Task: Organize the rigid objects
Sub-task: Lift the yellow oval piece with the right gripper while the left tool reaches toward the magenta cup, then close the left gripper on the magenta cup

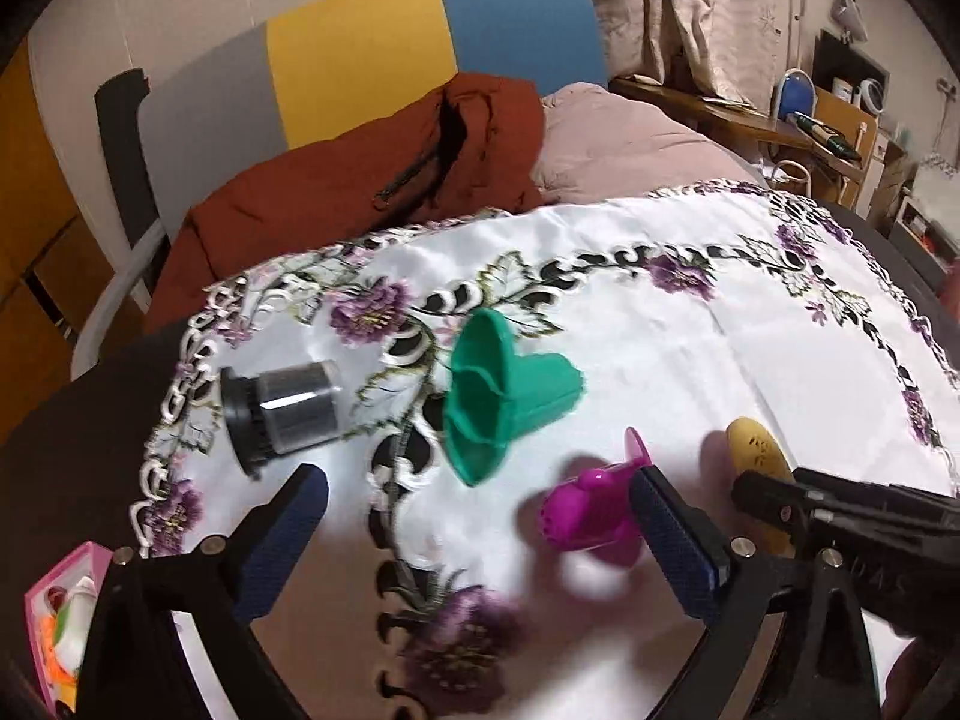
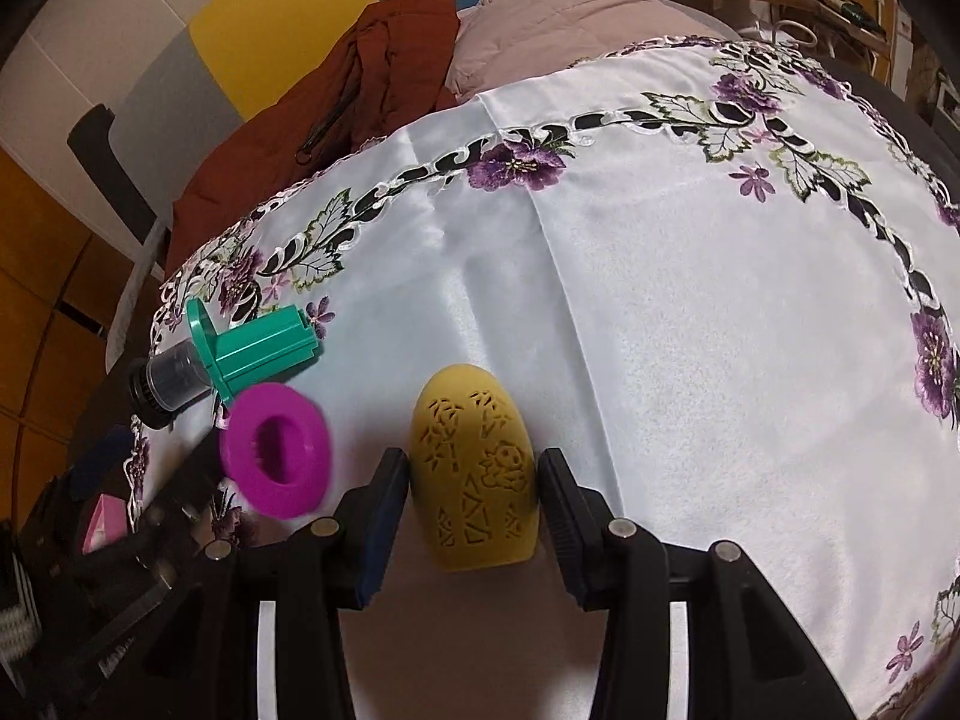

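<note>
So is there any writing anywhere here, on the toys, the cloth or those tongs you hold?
Nothing reads clearly.
Faint raised letters on the black casing: too faint to read.
White print on the black bar: too blurred to read.
Yellow shell: cut-out shapes only, no letters.
Pink box: pictures only; any text is too small.

White satin cloth (image 2: pixel 660 312) under my grippers, border embroidered with purple flowers, green-edged leaves, black scrollwork. Near me a mustard-yellow shell (image 2: pixel 474 480) with cut-out patterning. Left of it a magenta ring piece (image 2: pixel 276 456), a teal-green flanged piece (image 1: pixel 504 396), a black-capped grey jar (image 1: pixel 282 414). Far back: rust-red jacket (image 1: pixel 336 192), grey-yellow-blue panel (image 1: pixel 360 54).
</note>
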The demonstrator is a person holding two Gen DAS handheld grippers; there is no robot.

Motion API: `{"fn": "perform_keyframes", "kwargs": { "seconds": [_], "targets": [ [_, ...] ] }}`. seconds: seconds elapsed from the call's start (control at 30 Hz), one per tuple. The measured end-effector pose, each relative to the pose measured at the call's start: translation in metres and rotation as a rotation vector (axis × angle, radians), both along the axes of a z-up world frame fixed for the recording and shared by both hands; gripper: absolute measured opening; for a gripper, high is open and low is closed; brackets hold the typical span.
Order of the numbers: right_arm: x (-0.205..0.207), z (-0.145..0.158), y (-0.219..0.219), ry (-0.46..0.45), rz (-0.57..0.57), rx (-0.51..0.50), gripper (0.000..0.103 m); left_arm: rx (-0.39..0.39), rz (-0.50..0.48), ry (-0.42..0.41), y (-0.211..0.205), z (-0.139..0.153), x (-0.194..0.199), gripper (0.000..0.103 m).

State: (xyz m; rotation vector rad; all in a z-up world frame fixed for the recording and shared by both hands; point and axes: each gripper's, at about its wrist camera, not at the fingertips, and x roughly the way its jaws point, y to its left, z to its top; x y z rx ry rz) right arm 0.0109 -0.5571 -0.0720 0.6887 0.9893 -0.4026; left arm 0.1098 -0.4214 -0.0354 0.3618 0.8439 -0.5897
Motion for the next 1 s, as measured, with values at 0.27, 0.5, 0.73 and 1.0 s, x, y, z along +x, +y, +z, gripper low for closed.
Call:
{"fn": "perform_keyframes", "kwargs": {
  "seconds": [0.27, 0.5, 0.73, 1.0],
  "targets": [
    [-0.017, -0.001, -0.021, -0.006, -0.110, 0.025, 0.045, -0.031, -0.061, 0.054, 0.002, -0.021, -0.021, 0.101],
    [-0.020, -0.001, -0.026, -0.029, -0.142, 0.054, 0.045, -0.279, 0.003, 0.103, 0.015, -0.003, -0.015, 0.103],
    [-0.040, -0.003, -0.046, -0.038, -0.268, 0.076, 0.045, -0.211, 0.009, 0.141, -0.016, -0.014, -0.013, 0.102],
    [-0.035, -0.004, -0.043, -0.037, -0.234, 0.086, 0.045, -0.153, 0.000, 0.157, -0.030, -0.035, -0.012, 0.063]
  ]
}}
